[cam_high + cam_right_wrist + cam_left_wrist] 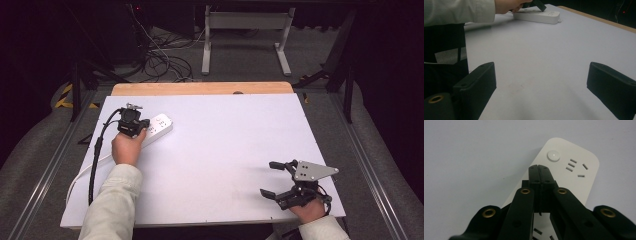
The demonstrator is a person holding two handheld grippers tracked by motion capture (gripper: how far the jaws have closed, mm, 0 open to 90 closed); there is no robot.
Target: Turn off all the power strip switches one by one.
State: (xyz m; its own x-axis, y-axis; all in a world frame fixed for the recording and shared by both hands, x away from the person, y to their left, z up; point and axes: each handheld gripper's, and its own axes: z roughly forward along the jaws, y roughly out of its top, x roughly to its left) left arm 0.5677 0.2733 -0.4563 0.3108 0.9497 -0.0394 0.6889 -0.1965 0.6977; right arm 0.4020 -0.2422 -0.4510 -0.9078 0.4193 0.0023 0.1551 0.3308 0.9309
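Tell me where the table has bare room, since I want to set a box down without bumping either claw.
The broad middle of the white table, between the power strip and the right claw, is bare. So is the far right part, up to the wooden edge. The near left corner is crowded: the left claw, the forearm and cables.

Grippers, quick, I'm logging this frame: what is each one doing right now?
Left gripper: shut, holding nothing, tips over the white power strip near its round button.
Right gripper: open, holding nothing, above the table.

No text is legible; the power strip [564,170] seems unmarked.
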